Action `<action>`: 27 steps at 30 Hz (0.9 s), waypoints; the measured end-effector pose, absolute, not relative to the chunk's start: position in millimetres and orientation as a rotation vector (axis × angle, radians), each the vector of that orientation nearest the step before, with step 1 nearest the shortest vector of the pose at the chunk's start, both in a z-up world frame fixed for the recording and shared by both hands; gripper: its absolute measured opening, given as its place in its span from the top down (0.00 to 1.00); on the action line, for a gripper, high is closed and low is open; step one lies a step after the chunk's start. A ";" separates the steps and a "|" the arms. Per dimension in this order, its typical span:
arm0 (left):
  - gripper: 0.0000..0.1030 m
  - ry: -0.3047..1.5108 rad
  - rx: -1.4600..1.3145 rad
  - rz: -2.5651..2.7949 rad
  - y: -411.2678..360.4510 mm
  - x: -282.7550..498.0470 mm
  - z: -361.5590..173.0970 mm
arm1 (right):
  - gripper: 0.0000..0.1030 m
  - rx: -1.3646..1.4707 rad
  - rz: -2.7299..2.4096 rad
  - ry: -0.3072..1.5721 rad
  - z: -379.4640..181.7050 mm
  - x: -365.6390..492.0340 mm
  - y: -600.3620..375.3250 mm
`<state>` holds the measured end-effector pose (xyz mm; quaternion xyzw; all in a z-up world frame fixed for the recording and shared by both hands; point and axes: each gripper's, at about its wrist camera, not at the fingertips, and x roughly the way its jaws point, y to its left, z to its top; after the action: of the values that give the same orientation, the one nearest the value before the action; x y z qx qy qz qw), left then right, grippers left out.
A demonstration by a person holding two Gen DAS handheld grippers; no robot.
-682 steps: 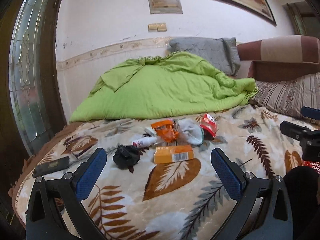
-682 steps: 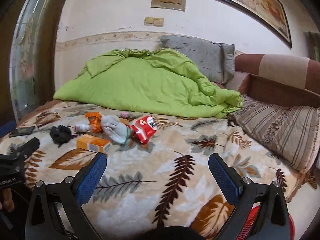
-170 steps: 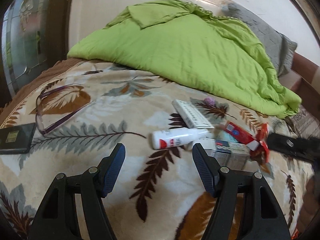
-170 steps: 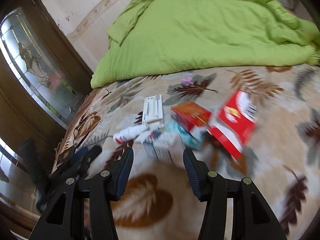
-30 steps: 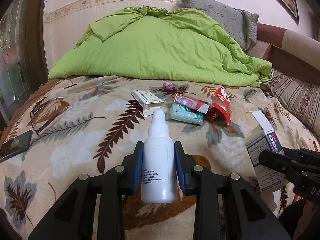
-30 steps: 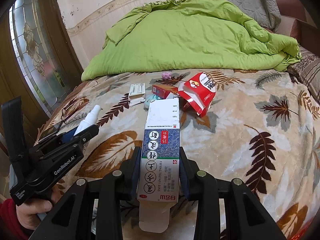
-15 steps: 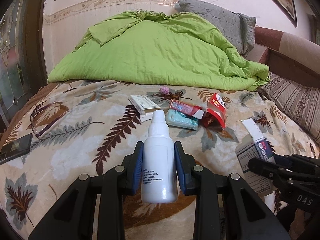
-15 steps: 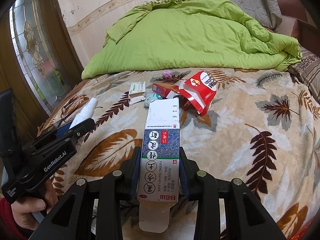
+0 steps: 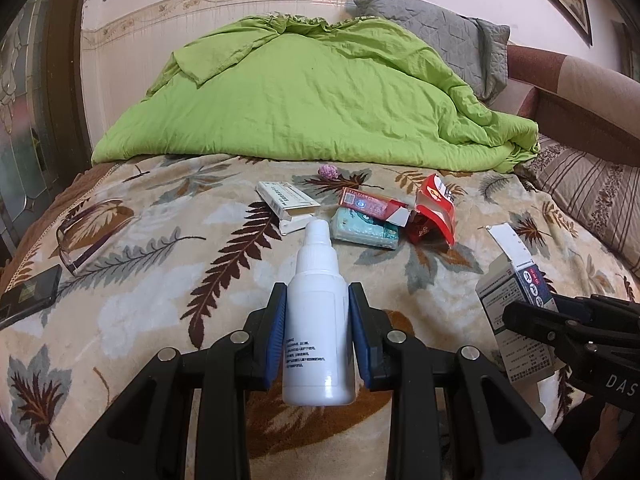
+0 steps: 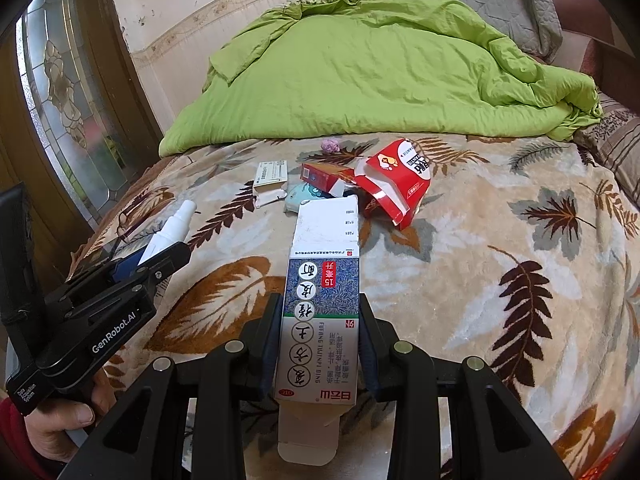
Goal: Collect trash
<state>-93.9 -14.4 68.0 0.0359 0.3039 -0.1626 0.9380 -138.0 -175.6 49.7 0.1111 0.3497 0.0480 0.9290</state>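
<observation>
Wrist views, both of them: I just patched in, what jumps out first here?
Each gripper already has trash clamped: the left gripper grips a white plastic bottle, and the right gripper grips an opened blue medicine box. Behind them a crumpled green quilt fills the back of the bed. A cluster of litter lies mid-bed in front of it, led by a torn red carton.

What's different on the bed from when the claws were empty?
The left claw now grips the white bottle and the right claw grips the blue-and-white box, both lifted off the bed. The orange box, orange wrapper and black lump are gone. The green blanket, red packet, phone and glasses stayed.
</observation>
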 end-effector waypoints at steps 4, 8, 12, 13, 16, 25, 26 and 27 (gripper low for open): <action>0.72 0.627 0.071 -0.338 -15.1 -92.7 66.3 | 0.64 0.231 0.094 0.716 50.0 -137.4 -175.8; 0.72 0.625 0.081 -0.343 -16.2 -93.2 64.5 | 0.64 0.235 0.087 0.715 50.9 -139.0 -176.5; 0.72 0.625 0.084 -0.340 -16.7 -94.0 63.7 | 0.64 0.242 0.082 0.714 51.7 -140.2 -177.9; 0.72 0.626 0.085 -0.339 -16.9 -93.9 63.1 | 0.64 0.244 0.080 0.713 52.1 -140.5 -177.7; 0.72 0.634 0.095 -0.340 -18.3 -95.2 60.5 | 0.64 0.250 0.075 0.710 53.3 -142.1 -178.3; 0.72 0.622 0.146 -0.348 -26.6 -108.5 59.2 | 0.64 0.279 0.061 0.690 58.9 -155.9 -186.7; 0.72 0.622 0.150 -0.347 -27.0 -109.3 59.2 | 0.64 0.282 0.061 0.687 59.4 -158.0 -188.1; 0.72 0.624 0.148 -0.348 -27.0 -109.2 59.1 | 0.64 0.282 0.061 0.686 59.9 -159.0 -188.6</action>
<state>-109.2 -27.0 59.1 0.0724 0.3050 -0.1703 0.9342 -159.0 -188.6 59.9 0.1379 0.3353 0.0300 0.9315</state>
